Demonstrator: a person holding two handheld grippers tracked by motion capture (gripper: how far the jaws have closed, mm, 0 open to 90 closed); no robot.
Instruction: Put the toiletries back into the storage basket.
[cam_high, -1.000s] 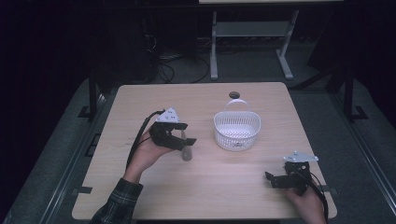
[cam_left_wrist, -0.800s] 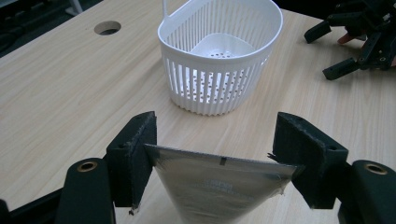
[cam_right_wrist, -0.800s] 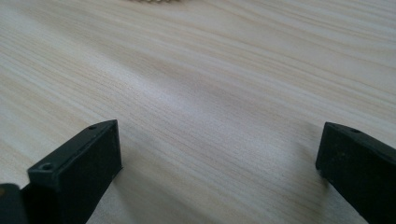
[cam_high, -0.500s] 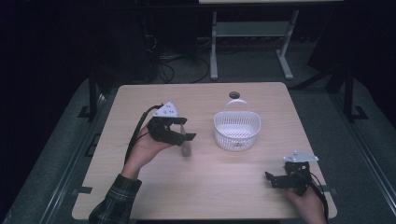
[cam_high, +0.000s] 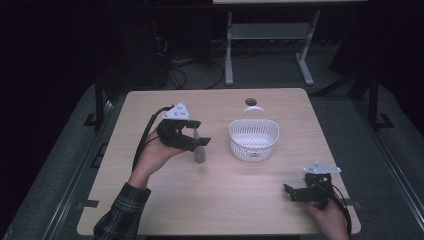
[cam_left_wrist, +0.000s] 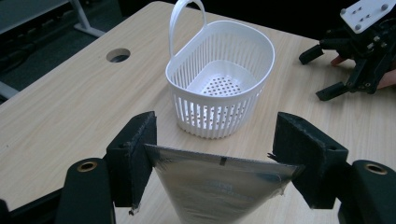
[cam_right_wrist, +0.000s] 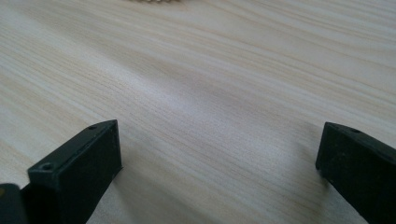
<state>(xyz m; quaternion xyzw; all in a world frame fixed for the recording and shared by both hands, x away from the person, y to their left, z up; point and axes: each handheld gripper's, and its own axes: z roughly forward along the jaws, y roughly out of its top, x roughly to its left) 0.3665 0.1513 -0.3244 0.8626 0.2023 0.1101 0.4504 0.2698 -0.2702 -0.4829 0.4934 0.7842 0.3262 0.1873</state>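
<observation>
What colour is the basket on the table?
White; the basket shows best in the left gripper view, beyond the silver pouch.

Pale wooden table top (cam_right_wrist: 224, 70) with fine straight grain, matt and smooth. Small white plastic basket (cam_left_wrist: 219, 88), slotted walls, perforated floor, faintly glossy. Silvery foil pouch (cam_left_wrist: 219, 184), shiny, lightly creased. Black matt plastic jaws, blocky and dull.

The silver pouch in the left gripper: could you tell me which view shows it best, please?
The left gripper view: the silver pouch spans both pads up close. The high view shows it small, hanging under the left gripper.
</observation>
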